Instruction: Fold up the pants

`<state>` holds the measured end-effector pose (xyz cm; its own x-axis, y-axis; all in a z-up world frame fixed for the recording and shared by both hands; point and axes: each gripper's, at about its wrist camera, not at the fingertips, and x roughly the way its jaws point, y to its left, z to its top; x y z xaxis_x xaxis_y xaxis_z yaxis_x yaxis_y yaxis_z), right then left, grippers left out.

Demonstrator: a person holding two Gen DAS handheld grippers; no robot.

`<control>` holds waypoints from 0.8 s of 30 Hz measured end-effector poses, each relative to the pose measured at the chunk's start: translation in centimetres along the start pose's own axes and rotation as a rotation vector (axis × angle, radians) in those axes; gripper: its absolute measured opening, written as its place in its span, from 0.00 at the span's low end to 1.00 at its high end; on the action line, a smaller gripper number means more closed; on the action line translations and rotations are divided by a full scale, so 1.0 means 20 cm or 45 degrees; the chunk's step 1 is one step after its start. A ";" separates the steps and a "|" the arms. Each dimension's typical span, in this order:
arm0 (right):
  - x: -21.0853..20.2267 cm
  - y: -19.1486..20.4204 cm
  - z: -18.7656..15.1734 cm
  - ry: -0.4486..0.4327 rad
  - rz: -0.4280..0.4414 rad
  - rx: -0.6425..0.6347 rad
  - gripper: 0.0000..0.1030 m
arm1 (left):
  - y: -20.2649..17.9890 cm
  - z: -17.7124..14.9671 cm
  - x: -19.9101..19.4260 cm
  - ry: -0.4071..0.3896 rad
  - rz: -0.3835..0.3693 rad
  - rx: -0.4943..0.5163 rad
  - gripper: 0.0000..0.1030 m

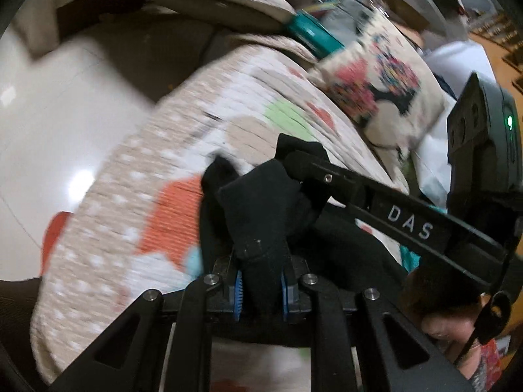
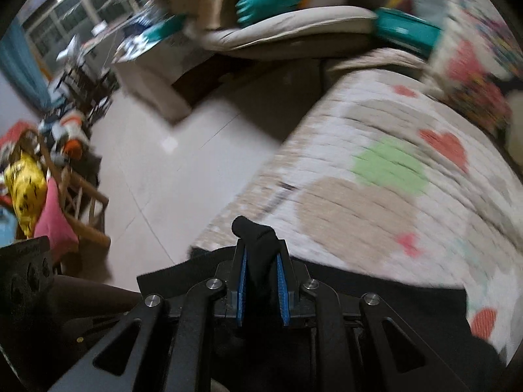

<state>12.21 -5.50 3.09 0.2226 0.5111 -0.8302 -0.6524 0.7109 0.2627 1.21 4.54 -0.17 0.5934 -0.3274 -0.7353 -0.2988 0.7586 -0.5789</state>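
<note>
Left gripper and right gripper each pinch the black pants above the patterned bedspread.

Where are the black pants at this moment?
The black pants are pinched in both claws over the patterned quilt: the left claw and the right claw each hold a bunch, near the quilt's edge beside the floor.
</note>
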 end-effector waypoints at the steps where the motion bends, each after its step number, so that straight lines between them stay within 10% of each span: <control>1: -0.03 -0.05 -0.03 -0.009 -0.006 0.031 0.17 | -0.06 -0.03 0.03 0.021 -0.003 0.031 0.16; 9: -0.20 -0.45 -0.32 -0.006 -0.114 0.252 0.21 | -0.44 -0.27 0.30 0.170 0.001 0.307 0.25; 17: -0.44 -0.84 -0.57 -0.116 -0.419 0.618 0.52 | -0.45 -0.37 0.09 0.265 -0.192 0.430 0.52; 24: -0.48 -0.59 -0.50 -0.278 -0.008 0.516 0.42 | -0.07 -0.13 -0.03 0.131 -0.078 0.073 0.53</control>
<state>10.62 -23.63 3.02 0.4011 0.5651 -0.7210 -0.3246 0.8236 0.4650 -0.69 2.15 0.06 0.5286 -0.4281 -0.7330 -0.2193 0.7653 -0.6051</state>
